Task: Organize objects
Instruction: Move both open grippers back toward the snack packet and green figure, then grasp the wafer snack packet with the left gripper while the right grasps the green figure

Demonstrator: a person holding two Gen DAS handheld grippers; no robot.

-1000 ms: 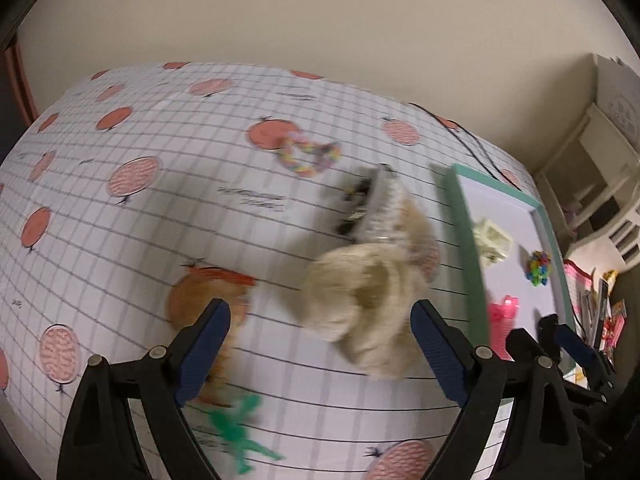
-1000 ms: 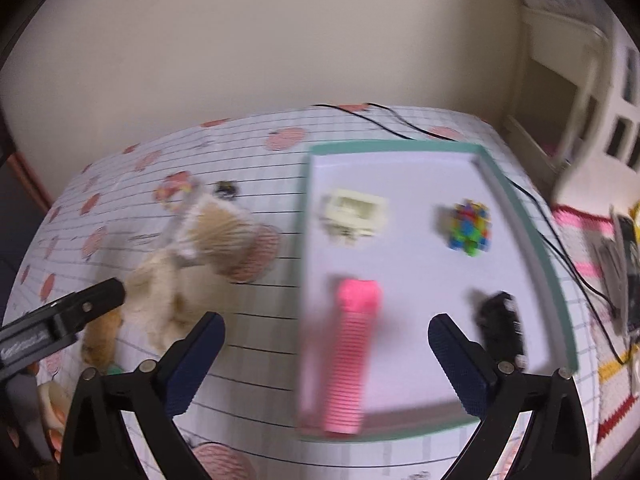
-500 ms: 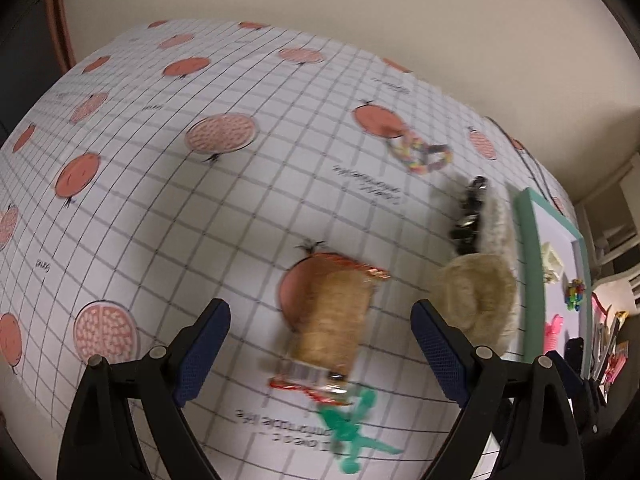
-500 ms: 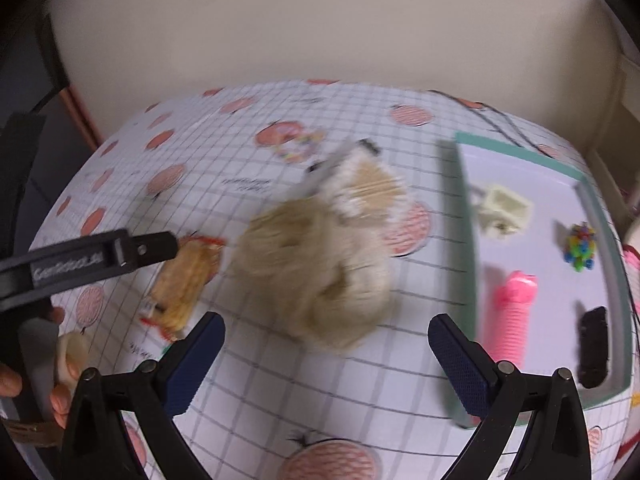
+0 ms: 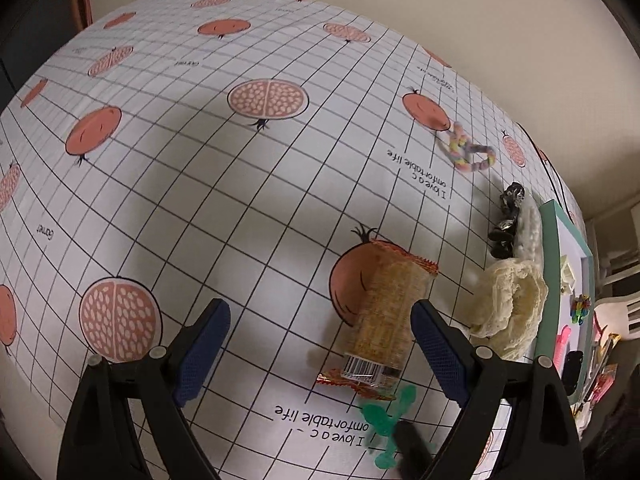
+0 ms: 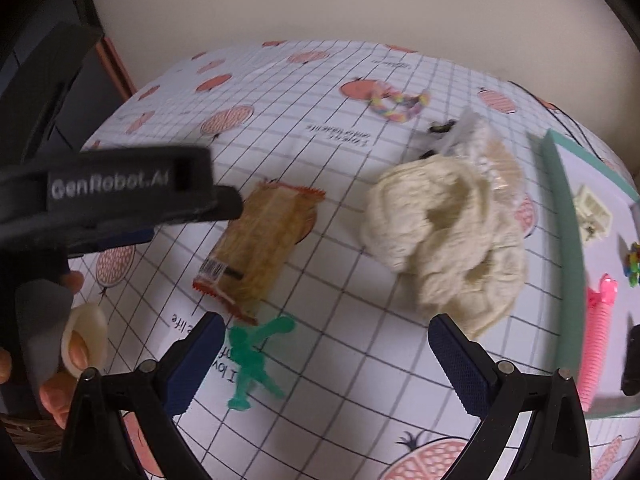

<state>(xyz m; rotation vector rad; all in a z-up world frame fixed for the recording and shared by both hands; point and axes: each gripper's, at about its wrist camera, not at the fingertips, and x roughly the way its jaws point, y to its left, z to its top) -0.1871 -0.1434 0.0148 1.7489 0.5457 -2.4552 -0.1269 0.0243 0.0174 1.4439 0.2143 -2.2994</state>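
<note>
My left gripper (image 5: 320, 354) is open and empty, low over the tablecloth, with a wrapped cracker packet (image 5: 386, 320) just inside its right finger. A green toy figure (image 5: 386, 420) lies below the packet. A cream knitted bundle (image 5: 510, 308) sits right of it. My right gripper (image 6: 326, 364) is open and empty too, hovering near the green toy figure (image 6: 252, 360), with the cracker packet (image 6: 256, 244) ahead on the left and the cream bundle (image 6: 444, 240) ahead on the right. The left gripper's body crosses the right wrist view's left side, held by a hand (image 6: 60, 360).
A green-rimmed tray (image 6: 564, 240) at the right holds a pink comb (image 6: 596, 344), a cream clip (image 6: 592, 212), a colourful bead toy and a black item. A pastel bead bracelet (image 6: 400, 102), a black hair clip (image 5: 506, 220) and a clear bag lie further back. A wall bounds the far side.
Both views have swung left, away from the tray. The left gripper came lower and nearer the cracker packet; the right gripper now faces the green figure and the bundle.
</note>
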